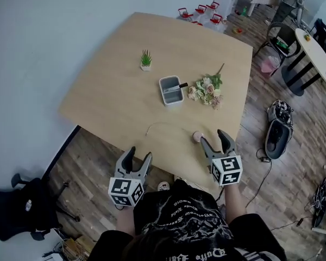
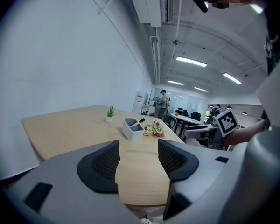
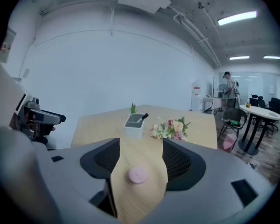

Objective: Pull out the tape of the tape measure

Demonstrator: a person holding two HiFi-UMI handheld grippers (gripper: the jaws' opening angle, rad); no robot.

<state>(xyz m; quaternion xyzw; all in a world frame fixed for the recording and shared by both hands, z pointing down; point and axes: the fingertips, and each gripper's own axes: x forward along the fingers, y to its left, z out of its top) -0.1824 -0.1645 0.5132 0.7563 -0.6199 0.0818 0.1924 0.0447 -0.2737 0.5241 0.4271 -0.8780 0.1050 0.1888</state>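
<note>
Pink round tape measure lies on the pale wooden surface near its front edge, its thin tape trailing off to the left in a loose curve. My right gripper hovers close by with fingers spread wide; the case shows between them, touched by neither. My left gripper hangs at the surface's near edge, fingers wide apart, holding nothing.

One tape measure, one plant, one bouquet
</note>
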